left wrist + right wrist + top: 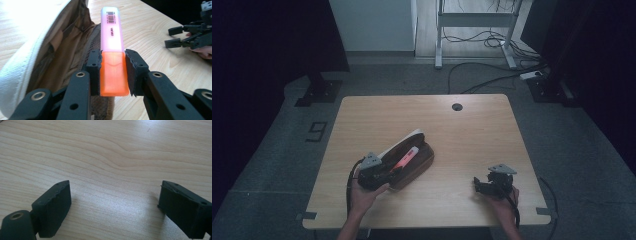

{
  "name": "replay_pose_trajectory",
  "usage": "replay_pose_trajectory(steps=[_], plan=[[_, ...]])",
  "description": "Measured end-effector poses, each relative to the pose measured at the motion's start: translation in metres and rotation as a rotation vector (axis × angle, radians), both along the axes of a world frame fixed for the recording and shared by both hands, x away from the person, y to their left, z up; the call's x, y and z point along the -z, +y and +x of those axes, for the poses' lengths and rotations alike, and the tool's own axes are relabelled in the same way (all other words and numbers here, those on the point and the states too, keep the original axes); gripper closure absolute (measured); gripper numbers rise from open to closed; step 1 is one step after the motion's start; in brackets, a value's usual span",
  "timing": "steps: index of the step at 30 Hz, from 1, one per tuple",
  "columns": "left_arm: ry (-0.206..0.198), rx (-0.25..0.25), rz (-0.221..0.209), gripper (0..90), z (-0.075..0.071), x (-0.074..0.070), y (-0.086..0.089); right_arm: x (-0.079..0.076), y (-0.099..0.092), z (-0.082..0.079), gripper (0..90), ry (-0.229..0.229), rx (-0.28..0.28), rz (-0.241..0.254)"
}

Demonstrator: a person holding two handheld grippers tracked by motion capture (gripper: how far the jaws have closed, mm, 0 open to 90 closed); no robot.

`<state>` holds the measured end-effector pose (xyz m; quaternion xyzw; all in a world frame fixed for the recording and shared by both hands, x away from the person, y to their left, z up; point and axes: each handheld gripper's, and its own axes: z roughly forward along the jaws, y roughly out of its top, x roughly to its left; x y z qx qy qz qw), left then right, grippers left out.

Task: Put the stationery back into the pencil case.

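Note:
A pink highlighter (112, 37) with an orange cap sits between the pads of my left gripper (113, 72), which is shut on the cap end. The pen's body reaches forward over an open brown pencil case (62, 50) with a pale cream lining. In the high view the highlighter (406, 159) lies slanted over the case (417, 162) near the table's middle, with my left gripper (384, 172) at its near left end. My right gripper (477, 184) rests near the front right of the table, open with nothing between its pads (53, 207), only bare wood below.
The light wooden table (462, 135) has a round cable hole (456, 106) near its far edge. Beyond it stand a desk frame and loose cables on the grey floor. In the left gripper view the right gripper (192, 37) lies off to the right.

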<state>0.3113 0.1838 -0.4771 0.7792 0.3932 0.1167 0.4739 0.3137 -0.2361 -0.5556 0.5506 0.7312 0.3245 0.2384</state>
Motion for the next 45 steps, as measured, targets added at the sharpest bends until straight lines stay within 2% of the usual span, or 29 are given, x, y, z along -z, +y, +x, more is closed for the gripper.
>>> replay_pose_trajectory(steps=[13, 24, 26, 29, 33, 38, 45], plan=[[-0.005, -0.032, 0.037, 67.4, 0.012, 0.005, 0.003, 0.000, 0.000, 0.000, 10.5, 0.000, 0.000, 0.000], [-0.003, -0.089, 0.106, 67.2, 0.016, 0.015, 0.002, 0.000, 0.000, 0.000, 10.6, 0.000, 0.000, 0.000], [0.002, -0.105, 0.105, 65.1, 0.016, 0.017, 0.003, 0.000, 0.000, 0.000, 10.6, 0.000, 0.000, 0.000], [-0.014, -0.120, 0.116, 57.5, 0.013, 0.017, 0.003, 0.000, 0.000, 0.000, 10.6, 0.000, 0.000, 0.000], [-0.036, -0.128, 0.114, 52.0, 0.006, 0.014, 0.003, 0.000, 0.000, 0.000, 10.6, 0.000, 0.000, 0.000], [-0.066, -0.141, 0.089, 49.2, -0.001, 0.009, 0.004, 0.000, 0.000, 0.000, 10.6, 0.000, 0.000, 0.000], [-0.078, -0.115, 0.045, 48.6, -0.015, 0.003, 0.004, 0.000, 0.000, 0.000, 10.6, 0.000, -0.001, 0.000]])
